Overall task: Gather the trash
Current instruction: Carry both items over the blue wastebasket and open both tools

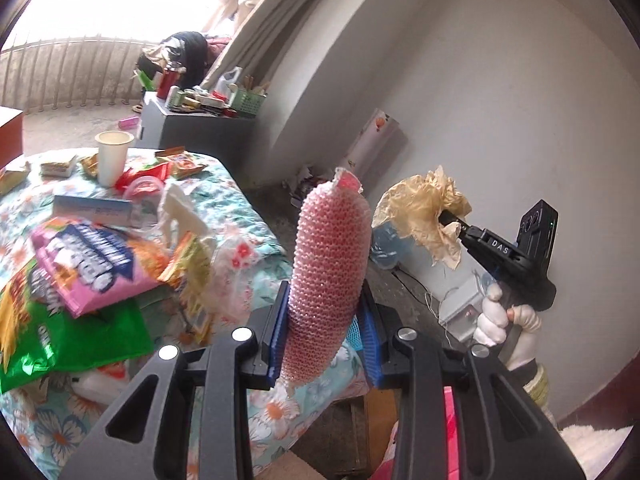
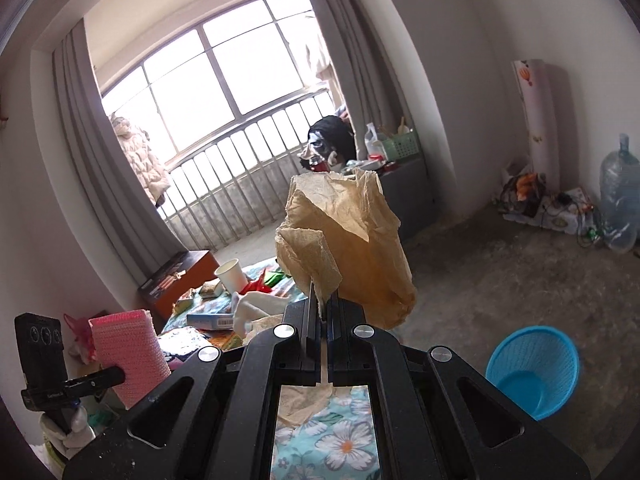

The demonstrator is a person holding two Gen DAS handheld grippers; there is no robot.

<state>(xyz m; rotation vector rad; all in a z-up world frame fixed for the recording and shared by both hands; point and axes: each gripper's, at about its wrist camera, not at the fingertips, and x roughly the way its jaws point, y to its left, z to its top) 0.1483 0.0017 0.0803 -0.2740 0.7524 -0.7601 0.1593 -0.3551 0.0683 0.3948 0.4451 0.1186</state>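
Two tongs are each carrying trash, w/ both lifted off the worktop. Left tongs [image 1: 324, 332] are clamping the pink foam net sleeve [image 1: 326, 276] btwn blue pads, sleeve standing upright. Right tongs [image 2: 323, 312] are pinching a crumpled tan paper [image 2: 352, 240], jaws nearly together on it. A blue basket [image 2: 534, 376] is sitting on the floor, lower right of the right tongs. Snack wrappers [image 1: 84, 256] and a paper cup [image 1: 112, 156] are lying on the floral-cloth worktop [image 1: 248, 204].
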